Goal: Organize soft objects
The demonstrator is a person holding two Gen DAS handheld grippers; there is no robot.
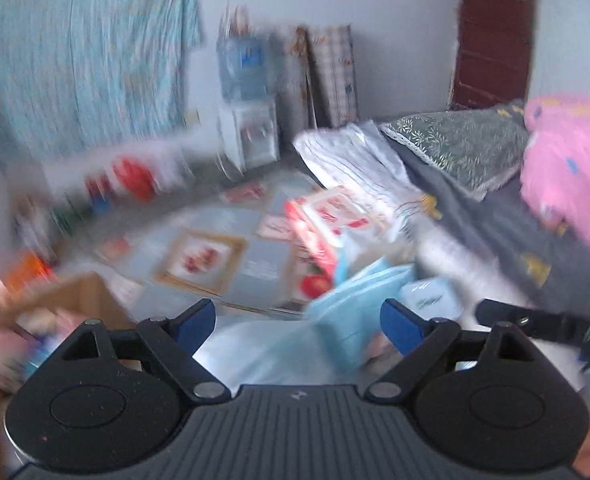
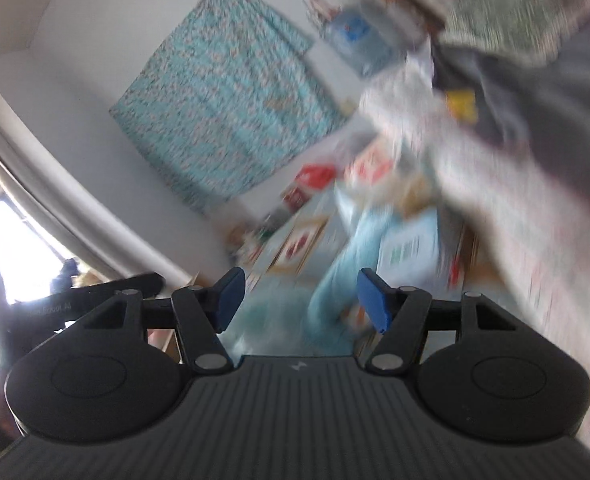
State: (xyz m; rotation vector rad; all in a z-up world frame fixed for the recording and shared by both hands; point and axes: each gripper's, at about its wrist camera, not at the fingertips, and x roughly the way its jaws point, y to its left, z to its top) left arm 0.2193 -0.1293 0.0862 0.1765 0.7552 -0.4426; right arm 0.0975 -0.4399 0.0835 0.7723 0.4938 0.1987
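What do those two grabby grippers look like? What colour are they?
Both look alike. The left gripper and right gripper each have a dark grey ribbed body, two round black discs, black linkage arms with silver pins and blue fingertip pads. A small pale logo sits on the ribbed part. No cables or sleeves show.

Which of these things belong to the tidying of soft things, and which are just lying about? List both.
Belong to the job:
- pink plush blanket
- green patterned pillow
- light blue cloth
- cardboard box
- left gripper, open
- right gripper, open

Just lying about:
- water dispenser
- teal wall cloth
- brown door
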